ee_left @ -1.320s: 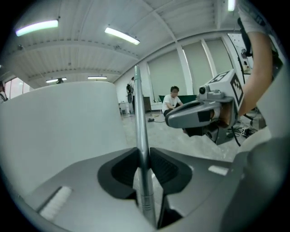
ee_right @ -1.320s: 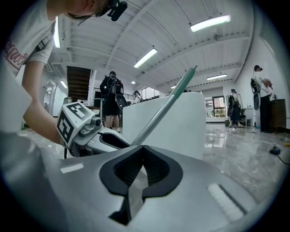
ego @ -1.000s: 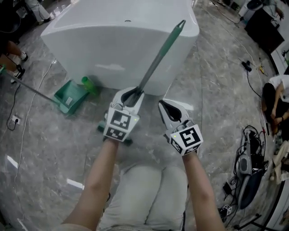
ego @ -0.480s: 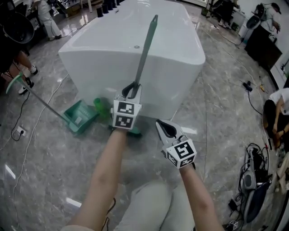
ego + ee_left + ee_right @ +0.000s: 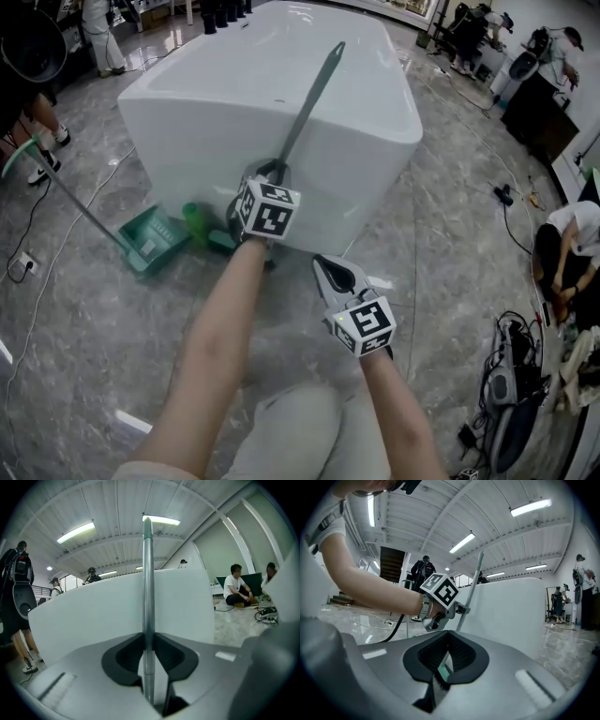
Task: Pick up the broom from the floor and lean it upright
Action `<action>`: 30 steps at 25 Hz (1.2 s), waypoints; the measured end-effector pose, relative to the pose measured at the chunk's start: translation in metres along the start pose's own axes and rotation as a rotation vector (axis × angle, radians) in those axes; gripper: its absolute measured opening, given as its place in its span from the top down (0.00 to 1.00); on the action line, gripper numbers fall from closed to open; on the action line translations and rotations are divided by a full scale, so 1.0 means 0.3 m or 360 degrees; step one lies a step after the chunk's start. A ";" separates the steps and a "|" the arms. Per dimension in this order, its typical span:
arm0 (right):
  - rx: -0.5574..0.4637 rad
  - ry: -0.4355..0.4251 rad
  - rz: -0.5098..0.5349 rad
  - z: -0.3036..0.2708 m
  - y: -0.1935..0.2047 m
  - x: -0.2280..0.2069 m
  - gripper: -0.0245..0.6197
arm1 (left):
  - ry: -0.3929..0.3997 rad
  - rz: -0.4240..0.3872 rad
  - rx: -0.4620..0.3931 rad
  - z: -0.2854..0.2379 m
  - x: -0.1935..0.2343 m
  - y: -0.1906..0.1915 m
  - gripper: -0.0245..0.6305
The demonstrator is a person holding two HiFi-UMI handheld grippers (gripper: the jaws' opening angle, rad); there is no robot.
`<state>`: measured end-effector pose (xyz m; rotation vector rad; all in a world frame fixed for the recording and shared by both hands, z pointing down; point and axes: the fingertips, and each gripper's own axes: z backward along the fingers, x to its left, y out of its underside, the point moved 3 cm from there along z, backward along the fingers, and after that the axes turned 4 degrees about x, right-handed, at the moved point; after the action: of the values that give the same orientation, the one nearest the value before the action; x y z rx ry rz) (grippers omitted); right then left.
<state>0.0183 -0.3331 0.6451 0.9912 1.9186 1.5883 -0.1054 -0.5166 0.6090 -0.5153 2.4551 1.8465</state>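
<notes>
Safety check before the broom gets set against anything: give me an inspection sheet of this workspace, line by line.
Surface: glossy grey marbled floor.
Job's things: broom handle held up, tilted over the white bathtub.
Clutter: green dustpan and a green bottle-like thing on the floor by the bathtub.
Grippers: left hand-held gripper shut on the broom handle; right hand-held gripper shut, empty.
Cables: plug and cable at left; black cable and piled gear at right.
Surroundings: seated person at right; people standing at the far left.
</notes>
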 end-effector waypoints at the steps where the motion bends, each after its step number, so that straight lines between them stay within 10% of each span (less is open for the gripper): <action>1: -0.0005 0.0001 0.0005 0.003 -0.003 -0.001 0.96 | -0.0006 -0.0014 0.0016 -0.013 -0.004 0.000 0.85; 12: -0.0003 0.0029 0.0005 0.028 0.024 -0.029 0.96 | 0.0027 -0.0127 -0.0022 -0.062 -0.029 0.022 0.81; 19: -0.0010 0.0020 -0.0003 0.017 0.024 -0.027 0.96 | 0.0145 -0.0220 -0.0062 -0.054 -0.057 0.014 0.49; 30: -0.0016 0.0008 -0.0065 0.046 -0.017 -0.020 0.96 | 0.0176 -0.0176 -0.0076 0.054 -0.075 0.048 0.41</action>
<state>0.0311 -0.3292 0.6363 0.9390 1.9198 1.5775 -0.0911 -0.4923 0.6226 -0.7589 2.3989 1.8859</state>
